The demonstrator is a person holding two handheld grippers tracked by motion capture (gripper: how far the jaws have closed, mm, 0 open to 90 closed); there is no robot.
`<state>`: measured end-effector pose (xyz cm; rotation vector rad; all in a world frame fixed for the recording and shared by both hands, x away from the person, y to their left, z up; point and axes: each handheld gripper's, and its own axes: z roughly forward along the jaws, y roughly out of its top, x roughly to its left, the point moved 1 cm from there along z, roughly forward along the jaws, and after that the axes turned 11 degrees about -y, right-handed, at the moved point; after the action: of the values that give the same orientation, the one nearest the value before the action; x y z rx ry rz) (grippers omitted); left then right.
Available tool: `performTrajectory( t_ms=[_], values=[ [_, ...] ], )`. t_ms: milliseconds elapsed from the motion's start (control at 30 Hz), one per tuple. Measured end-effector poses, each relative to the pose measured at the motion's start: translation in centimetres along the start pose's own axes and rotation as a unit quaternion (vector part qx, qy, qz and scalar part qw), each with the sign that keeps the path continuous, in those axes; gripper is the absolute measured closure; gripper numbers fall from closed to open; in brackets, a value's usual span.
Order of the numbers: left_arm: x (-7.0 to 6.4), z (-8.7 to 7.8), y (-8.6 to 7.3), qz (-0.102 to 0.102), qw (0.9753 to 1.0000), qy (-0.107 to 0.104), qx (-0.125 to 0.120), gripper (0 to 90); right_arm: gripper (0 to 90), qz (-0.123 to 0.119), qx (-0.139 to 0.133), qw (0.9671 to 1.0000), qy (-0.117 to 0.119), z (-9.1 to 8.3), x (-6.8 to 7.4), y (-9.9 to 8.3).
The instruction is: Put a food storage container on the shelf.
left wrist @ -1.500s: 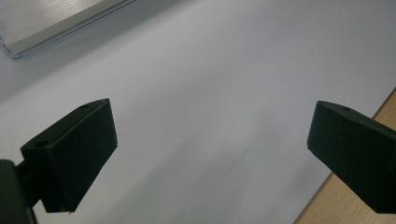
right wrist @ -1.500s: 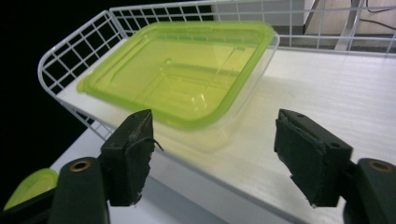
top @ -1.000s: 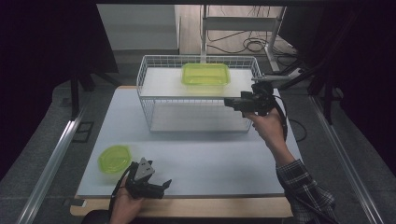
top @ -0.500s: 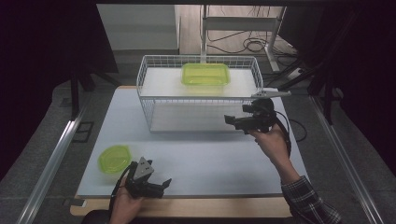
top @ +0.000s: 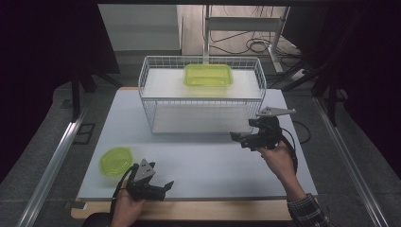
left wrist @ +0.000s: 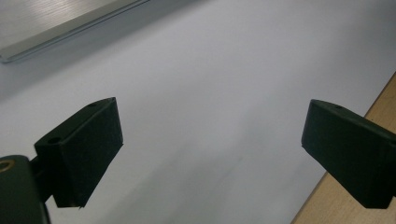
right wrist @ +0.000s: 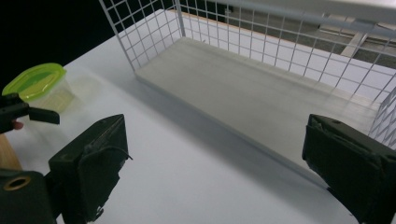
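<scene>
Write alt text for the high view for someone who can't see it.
A person's two hands each hold an open gripper above a white table: the left gripper near a small green-lidded container, the right gripper in front of a white wire rack with a green-lidded rectangular container on its top shelf.

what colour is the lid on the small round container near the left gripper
Bright yellow-green, on a clear tub; the small round container shows best in the right gripper view.

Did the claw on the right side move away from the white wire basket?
Yes. The right claw pulled back from the top of the white wire basket, toward the person, and is now low over the table in front of the basket's right corner.
</scene>
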<state>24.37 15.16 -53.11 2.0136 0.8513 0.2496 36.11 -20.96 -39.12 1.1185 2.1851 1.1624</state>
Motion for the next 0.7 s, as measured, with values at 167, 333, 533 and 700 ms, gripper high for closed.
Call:
performTrajectory(
  t_ms=[167, 333, 533, 700],
  values=[
    [0.0, -0.1, 0.0, -0.008, 0.9999, -0.005, -0.003, 5.0, 5.2, -0.006, 0.001, 1.0, -0.001, -0.2, 0.4, -1.3],
    [0.0, -0.2, 0.0, -0.004, 1.0, 0.0, 0.005, 4.6, 4.6, -0.005, 0.001, 1.0, -0.002, -0.3, 0.6, -3.0],
    [0.1, -0.4, 0.0, -0.012, 0.9999, 0.001, 0.007, 4.4, 4.4, -0.013, 0.009, 0.9998, -0.01, 0.1, 1.0, -5.2],
    [0.0, -0.4, 0.1, -0.013, 0.9999, 0.002, 0.007, 4.1, 4.4, -0.018, 0.015, 0.9996, -0.017, 0.3, 1.1, -6.7]
  ],
)
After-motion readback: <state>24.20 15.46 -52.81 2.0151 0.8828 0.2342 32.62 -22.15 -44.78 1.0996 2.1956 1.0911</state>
